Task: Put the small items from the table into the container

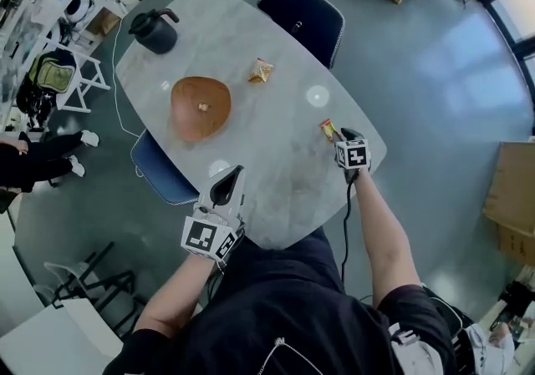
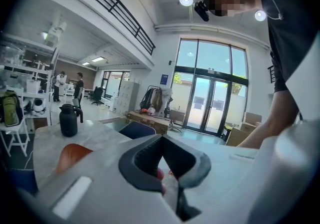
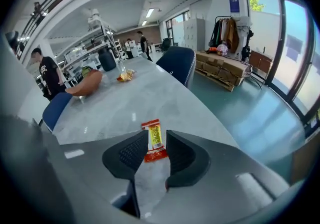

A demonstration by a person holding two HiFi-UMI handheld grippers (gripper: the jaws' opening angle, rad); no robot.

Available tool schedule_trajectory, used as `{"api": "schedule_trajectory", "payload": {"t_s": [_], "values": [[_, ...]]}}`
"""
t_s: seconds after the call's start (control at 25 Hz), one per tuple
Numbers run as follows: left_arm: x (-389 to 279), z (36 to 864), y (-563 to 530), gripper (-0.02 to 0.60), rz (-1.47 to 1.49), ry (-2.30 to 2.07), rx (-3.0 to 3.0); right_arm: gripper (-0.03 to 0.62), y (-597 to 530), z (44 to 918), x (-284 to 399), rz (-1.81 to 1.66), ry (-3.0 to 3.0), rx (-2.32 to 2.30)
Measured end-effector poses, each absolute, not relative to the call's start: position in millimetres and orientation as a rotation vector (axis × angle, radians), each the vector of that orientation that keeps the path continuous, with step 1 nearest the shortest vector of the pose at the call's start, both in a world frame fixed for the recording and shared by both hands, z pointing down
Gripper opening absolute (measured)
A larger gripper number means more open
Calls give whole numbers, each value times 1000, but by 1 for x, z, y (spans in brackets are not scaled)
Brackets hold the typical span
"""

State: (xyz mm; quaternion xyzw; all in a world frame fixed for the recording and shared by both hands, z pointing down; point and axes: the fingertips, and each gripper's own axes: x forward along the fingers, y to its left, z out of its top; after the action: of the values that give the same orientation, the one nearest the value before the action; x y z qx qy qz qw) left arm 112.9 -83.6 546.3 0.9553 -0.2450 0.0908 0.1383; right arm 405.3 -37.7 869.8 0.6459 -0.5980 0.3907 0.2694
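A red and yellow sachet [image 1: 327,128] [image 3: 152,127] lies flat near the right edge of the marble table [image 1: 276,173]. My right gripper [image 1: 347,136] [image 3: 156,139] is low over it, open, and its pads flank the sachet's near end without pressing on it. An orange snack packet [image 1: 261,71] [image 3: 126,75] lies further in, beside the brown rounded container [image 1: 201,106] [image 2: 70,155] [image 3: 87,83]. My left gripper [image 1: 234,173] [image 2: 162,140] hangs over the table's near edge with its tips together. A small reddish bit shows behind those tips; I cannot tell what it is.
A black kettle [image 1: 155,31] [image 2: 68,120] stands at the table's far left end. A dark chair [image 1: 301,18] is at the far side and a blue one [image 1: 163,169] at the left side. People stand off to the left [image 1: 33,156].
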Motion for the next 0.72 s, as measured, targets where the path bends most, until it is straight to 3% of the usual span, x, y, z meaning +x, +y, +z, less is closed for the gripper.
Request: {"api": "schedule_trajectory", "payload": {"t_s": [0.28, 0.44, 0.72], "values": [[94, 543, -92, 3, 318, -853, 2712, 141, -41, 904, 405, 1146, -1568, 1695], [81, 535, -90, 3, 302, -894, 2702, 40, -34, 903, 403, 1130, -1506, 1727], [63, 530, -86, 3, 264, -858, 2744, 29, -31, 867, 373, 1137, -1546, 1816]]}}
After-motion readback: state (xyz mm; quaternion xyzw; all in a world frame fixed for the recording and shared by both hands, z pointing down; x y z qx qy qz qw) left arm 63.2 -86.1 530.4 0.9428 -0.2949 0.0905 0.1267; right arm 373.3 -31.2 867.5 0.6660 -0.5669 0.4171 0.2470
